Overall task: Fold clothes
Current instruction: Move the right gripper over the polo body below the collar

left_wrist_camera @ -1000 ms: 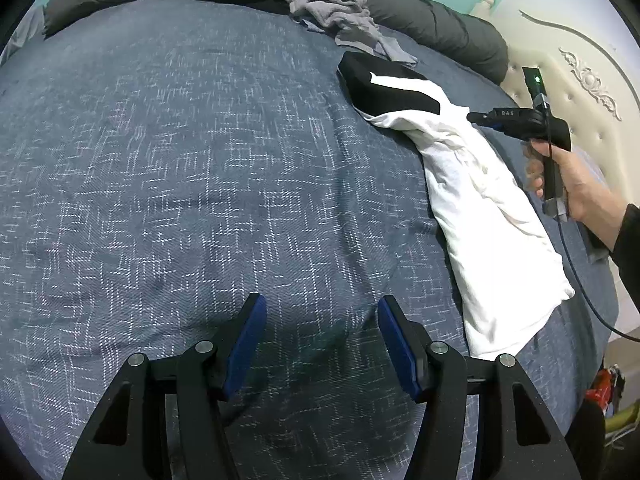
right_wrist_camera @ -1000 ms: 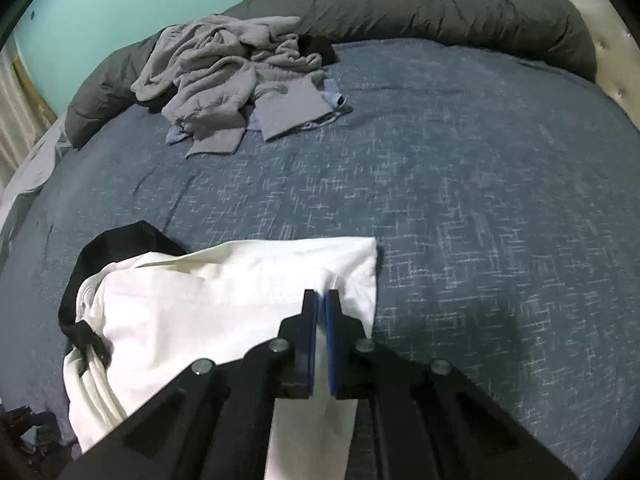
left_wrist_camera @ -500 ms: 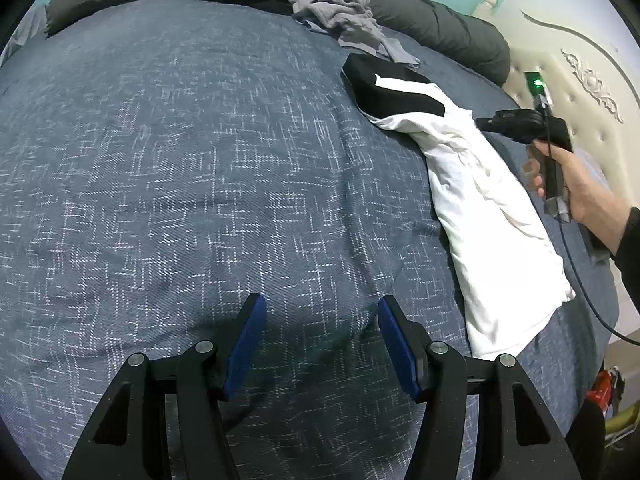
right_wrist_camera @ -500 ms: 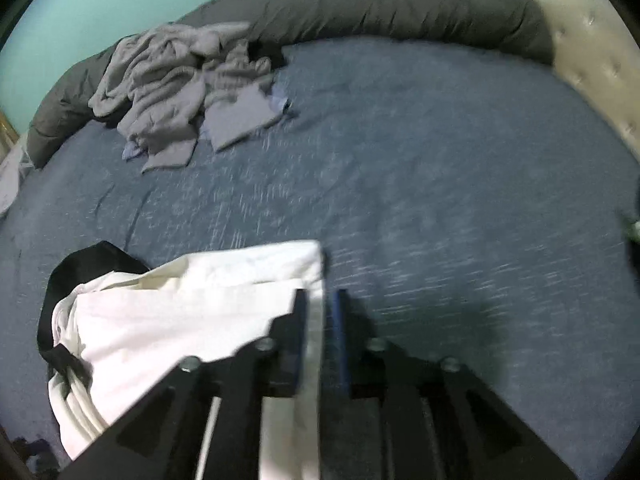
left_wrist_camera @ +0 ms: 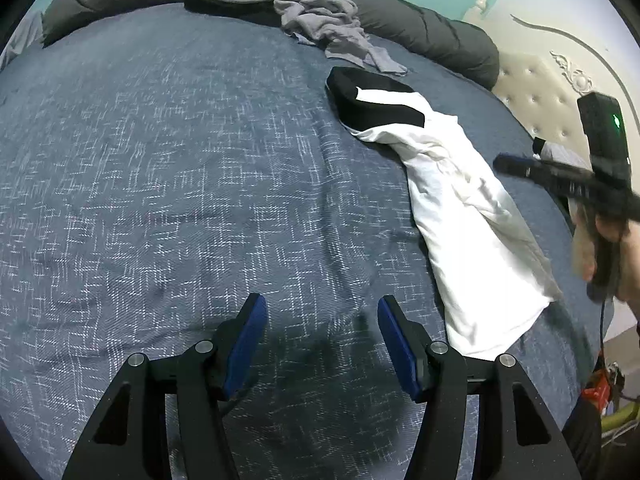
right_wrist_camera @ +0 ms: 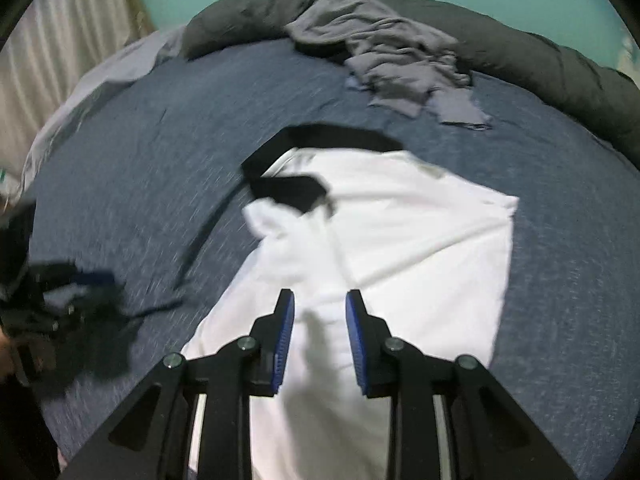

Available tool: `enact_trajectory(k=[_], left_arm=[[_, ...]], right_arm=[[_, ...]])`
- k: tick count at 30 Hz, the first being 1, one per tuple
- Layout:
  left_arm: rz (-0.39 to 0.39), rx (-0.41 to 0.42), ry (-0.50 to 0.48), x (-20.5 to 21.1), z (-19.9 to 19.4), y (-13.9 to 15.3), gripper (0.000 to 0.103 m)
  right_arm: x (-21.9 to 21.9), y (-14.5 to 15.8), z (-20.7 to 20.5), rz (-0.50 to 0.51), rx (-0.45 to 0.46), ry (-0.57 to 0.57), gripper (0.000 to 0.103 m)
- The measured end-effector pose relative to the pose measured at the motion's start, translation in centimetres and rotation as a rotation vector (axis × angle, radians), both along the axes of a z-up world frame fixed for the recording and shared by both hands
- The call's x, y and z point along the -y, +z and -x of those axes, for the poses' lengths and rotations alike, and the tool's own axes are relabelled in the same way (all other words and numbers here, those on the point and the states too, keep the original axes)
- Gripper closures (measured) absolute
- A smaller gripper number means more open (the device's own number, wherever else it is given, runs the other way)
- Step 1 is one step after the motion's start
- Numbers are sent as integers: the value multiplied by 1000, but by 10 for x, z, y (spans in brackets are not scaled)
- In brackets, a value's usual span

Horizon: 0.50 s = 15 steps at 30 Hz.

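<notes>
The right gripper (right_wrist_camera: 320, 334), jaws just opening and apart on nothing, hangs over the white shirt (right_wrist_camera: 400, 240), half-folded on the bed (left_wrist_camera: 160, 160). The left gripper (left_wrist_camera: 322, 336) gapes empty beside it. Next, I judge, comes taking an edge for another fold.

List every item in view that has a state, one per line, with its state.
white shirt with black sleeves: lying partly folded on the bed, not gripped.
grey clothes: crumpled heap, unfolded, against the dark duvet.
dark duvet: rolled up along the far edge.
left gripper: open, empty, over bare bedspread.
right gripper: jaws have just been opening, nothing pinched, over the shirt.
</notes>
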State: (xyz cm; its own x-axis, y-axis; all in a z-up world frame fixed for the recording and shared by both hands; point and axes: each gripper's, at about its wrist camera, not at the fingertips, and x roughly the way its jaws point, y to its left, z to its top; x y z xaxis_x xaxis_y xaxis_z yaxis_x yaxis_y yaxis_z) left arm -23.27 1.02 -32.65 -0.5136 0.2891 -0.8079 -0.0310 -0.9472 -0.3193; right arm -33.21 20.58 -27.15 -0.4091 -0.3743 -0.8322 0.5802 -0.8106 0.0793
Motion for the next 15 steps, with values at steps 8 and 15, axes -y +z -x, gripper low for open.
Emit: enact_trajectory(k=[8, 15], left_arm=[[-10, 0, 8, 4, 1, 1, 41], [-15, -3, 11, 6, 1, 2, 41]], right_arm=[[23, -27, -6, -120, -10, 30, 77], [33, -37, -6, -149, -14, 64, 76]])
